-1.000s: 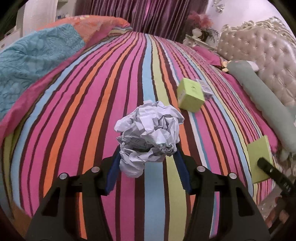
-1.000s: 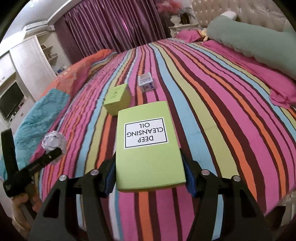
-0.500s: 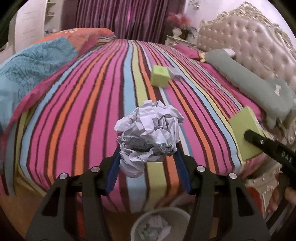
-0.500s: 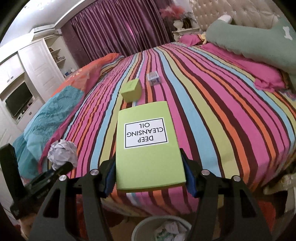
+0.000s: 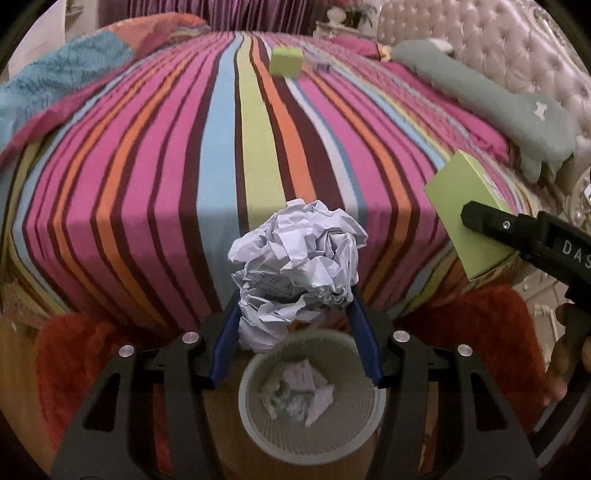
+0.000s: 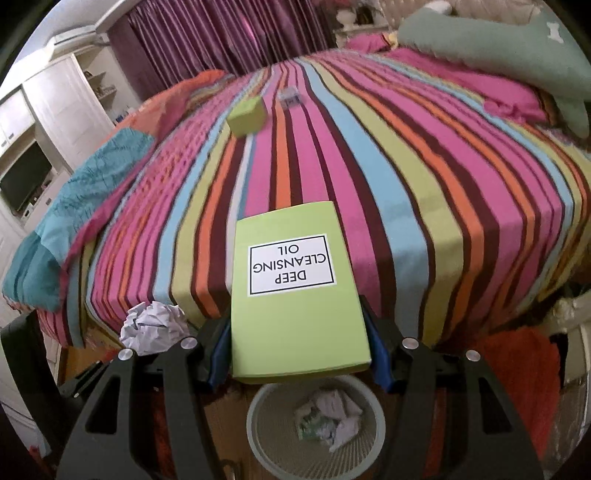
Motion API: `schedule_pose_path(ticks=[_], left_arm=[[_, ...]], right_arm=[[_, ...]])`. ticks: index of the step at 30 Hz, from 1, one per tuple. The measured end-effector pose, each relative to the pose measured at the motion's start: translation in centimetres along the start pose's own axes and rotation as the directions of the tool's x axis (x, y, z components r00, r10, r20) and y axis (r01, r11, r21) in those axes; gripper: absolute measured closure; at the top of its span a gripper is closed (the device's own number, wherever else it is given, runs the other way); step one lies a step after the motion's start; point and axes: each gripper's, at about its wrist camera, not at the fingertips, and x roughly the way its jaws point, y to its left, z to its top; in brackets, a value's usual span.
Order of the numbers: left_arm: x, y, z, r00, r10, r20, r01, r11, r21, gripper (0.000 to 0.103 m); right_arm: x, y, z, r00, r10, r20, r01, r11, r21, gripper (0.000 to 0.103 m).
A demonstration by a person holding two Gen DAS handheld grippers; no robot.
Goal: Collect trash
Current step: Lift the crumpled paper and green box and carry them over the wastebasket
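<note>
Left wrist view: the left gripper (image 5: 293, 306) is closed on a paper ball (image 5: 299, 266), its blue pads pressing the crumpled white sheet from both sides at frame centre. Directly below the ball, at lower centre, stands a pale ribbed bin (image 5: 310, 439) holding crumpled paper scraps (image 5: 299, 395). Behind, the striped bed (image 5: 229, 155) fills the upper frame, its near edge dropping just above the ball. A small green box (image 5: 285, 62) lies far back on the bed at upper centre. At right, the right gripper's black body enters the frame, clamped on a flat green box (image 5: 461, 206) held off the bed's corner. A grey-green bolster (image 5: 491, 107) lies along the tufted headboard (image 5: 517, 48) at upper right.

Right wrist view: the right gripper (image 6: 297, 343) is closed on the flat green box (image 6: 295, 291), whose white label reads "DEEP CLEANSING OIL" upside down. The bin (image 6: 258, 435) sits at bottom centre, just below the box's near end. The paper ball (image 6: 153, 326) appears at lower left, beside the bed's edge. The small green box (image 6: 246, 117) and a small blurred carton (image 6: 290, 96) rest near each other on the bed (image 6: 424, 177) at upper centre. White cabinets (image 6: 55, 110) stand at upper left, purple curtains (image 6: 221, 33) behind.
</note>
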Motion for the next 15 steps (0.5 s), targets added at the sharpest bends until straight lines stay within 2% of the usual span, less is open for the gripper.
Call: schedule_pose_path(ticks=[7,15], left_arm=[[2.7,0.4,-2.1,0.990,-0.010,-0.140,0.006,0.999,-0.035,0.048],[6.1,0.4,-3.6,0.956,-0.040,-0.291,0.018,0.997,-0.078,0.048]], right_arm=[[3.6,-0.8,-3.1,0.985,0.014,-0.172,0.001,0.996,0.084,0.046],[7.7,-1.4,-5.8,0.934,0.013,-0.357,0.038,0.990,0.135,0.046]])
